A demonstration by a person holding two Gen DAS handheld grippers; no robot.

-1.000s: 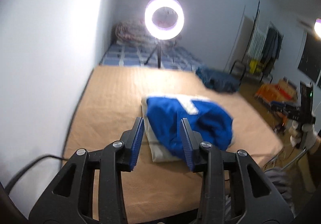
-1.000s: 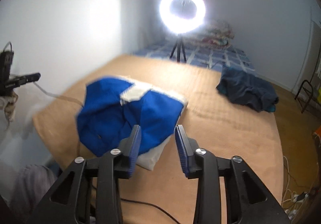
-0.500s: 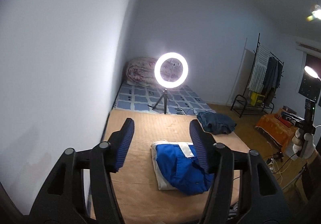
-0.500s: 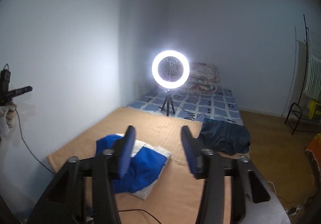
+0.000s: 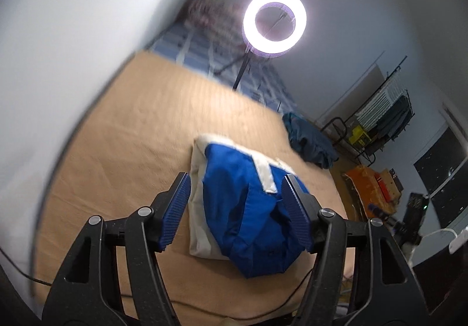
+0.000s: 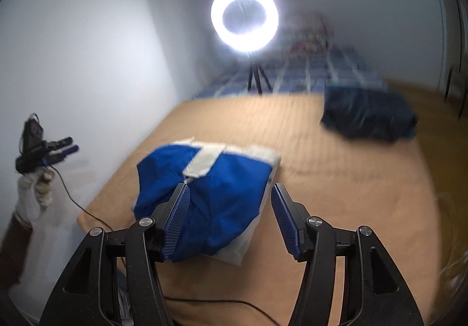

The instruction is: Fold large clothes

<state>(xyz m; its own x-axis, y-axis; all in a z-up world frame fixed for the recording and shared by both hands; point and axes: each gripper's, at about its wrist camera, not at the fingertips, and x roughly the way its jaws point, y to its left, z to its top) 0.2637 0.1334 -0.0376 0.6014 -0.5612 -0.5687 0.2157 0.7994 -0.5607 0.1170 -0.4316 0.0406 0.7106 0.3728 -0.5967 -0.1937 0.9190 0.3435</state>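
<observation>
Going left to right: the left gripper has its jaws apart, they've just been opening, and nothing is pinched between them. The blue and white garment sits bunched on the tan bed cover below and past the tips, near the front edge. The right gripper is the same story, jaws just opened wider and empty, with the bundle under its left finger.

What could go wrong, I reckon: the thing is a loose lump, so a grab now could catch several layers at once and drag the whole pile instead of one edge. It's also close to the bed's edge, so a tug could slide it off.

Only the left view shows the clothes rack. Only the right view shows the other gripper and gloved hand by the wall. The dark blue garment is blurry, probably folded already.
</observation>
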